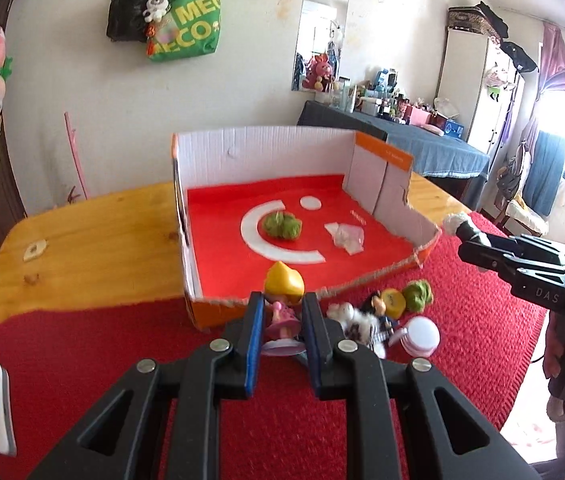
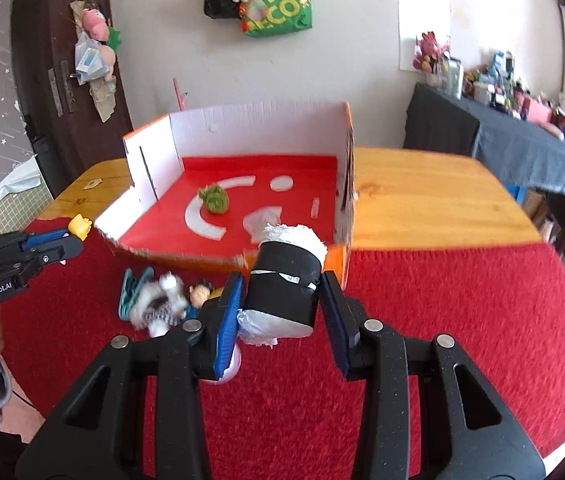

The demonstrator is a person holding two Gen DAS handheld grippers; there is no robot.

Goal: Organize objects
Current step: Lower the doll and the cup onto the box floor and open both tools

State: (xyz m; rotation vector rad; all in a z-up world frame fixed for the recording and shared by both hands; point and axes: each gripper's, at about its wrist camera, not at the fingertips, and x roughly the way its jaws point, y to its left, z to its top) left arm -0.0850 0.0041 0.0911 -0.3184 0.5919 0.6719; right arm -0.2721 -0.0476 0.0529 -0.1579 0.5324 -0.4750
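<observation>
The left gripper (image 1: 282, 328) is clenching a yellow-haired figurine (image 1: 283, 304) and the right gripper (image 2: 282, 312) a black-wrapped roll (image 2: 284, 284), both hanging near the box (image 1: 392, 196) at twelve o'clock, and either is risking catching its ragged front wall.

Right hand-held gripper (image 2: 282, 312) holding a black roll (image 2: 282, 292) above the red mat (image 2: 442, 320)

Its blue pads clamp the white-stuffed roll just before the torn cardboard box (image 2: 242, 136), where a green pompom (image 2: 214, 199) lies. At left, the left hand-held gripper (image 2: 70, 240) grips a yellow-haired figurine (image 2: 80, 226); a small doll (image 2: 170, 304) lies on the mat over the table (image 2: 422, 200).
</observation>
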